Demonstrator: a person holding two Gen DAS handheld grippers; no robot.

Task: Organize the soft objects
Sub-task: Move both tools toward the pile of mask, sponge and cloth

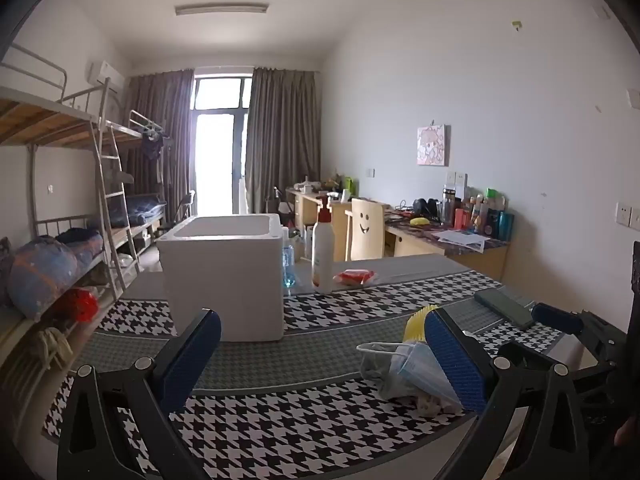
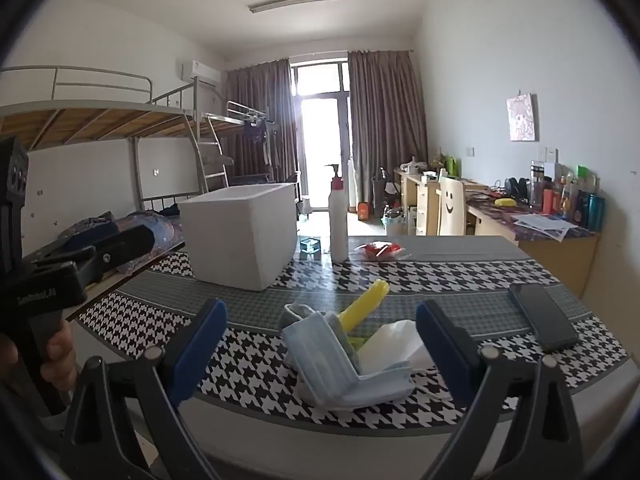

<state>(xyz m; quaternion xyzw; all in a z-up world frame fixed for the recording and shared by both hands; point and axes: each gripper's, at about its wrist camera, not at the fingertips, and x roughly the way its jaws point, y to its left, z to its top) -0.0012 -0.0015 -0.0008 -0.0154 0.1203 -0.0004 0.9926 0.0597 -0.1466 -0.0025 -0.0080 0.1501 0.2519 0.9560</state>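
A pile of soft things lies on the houndstooth tablecloth (image 2: 400, 276): a folded blue face mask (image 2: 332, 356), a grey sock (image 2: 304, 314), a white cloth (image 2: 394, 344) and a yellow ribbed piece (image 2: 364, 304). My right gripper (image 2: 320, 352) is open, and the pile lies just ahead between its blue pads, untouched. My left gripper (image 1: 322, 356) is open and holds nothing. In its view the mask (image 1: 420, 368) and sock (image 1: 376, 368) lie against the far side of its right finger. An open white foam box (image 1: 224, 276) stands ahead on the left.
A white pump bottle (image 2: 338, 220), a red packet (image 2: 380, 250) and a small glass dish (image 2: 310, 246) stand behind the box. A dark phone (image 2: 544, 320) lies at the right. A hand (image 2: 60, 352) holds the left gripper's black frame. Bunk beds line the left wall, desks the right.
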